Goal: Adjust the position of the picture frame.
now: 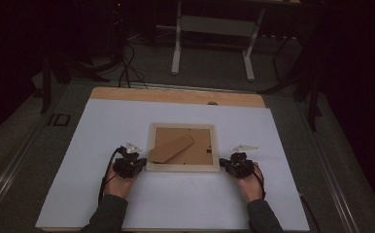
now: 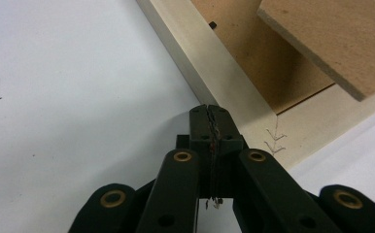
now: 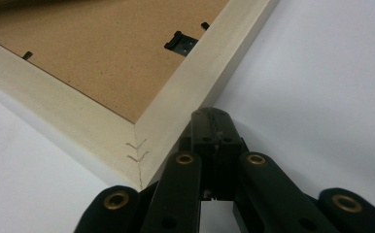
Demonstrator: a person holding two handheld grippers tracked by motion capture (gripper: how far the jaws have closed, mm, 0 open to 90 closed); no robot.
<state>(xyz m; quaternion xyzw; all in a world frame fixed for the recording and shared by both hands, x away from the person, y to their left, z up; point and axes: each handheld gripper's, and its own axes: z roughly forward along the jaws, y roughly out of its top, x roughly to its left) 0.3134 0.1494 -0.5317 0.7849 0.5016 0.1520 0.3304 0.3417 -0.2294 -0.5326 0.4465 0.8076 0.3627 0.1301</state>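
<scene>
Pic frame (image 1: 182, 167) lies face-down btwn both claws, long axis L–R: left gripper (image 1: 136, 162) & right gripper (image 1: 228, 164) each closed, empty, at a near corner.

No text, label, brand, number or sign can be read anywhere; the picture frame (image 1: 182, 147) lies back-up on the desk (image 1: 103, 126) with its pale wood and brown backing board (image 3: 103, 53) unmarked; the corner joints carry only small V-shaped staples (image 2: 275, 141), which are not lettering.
</scene>
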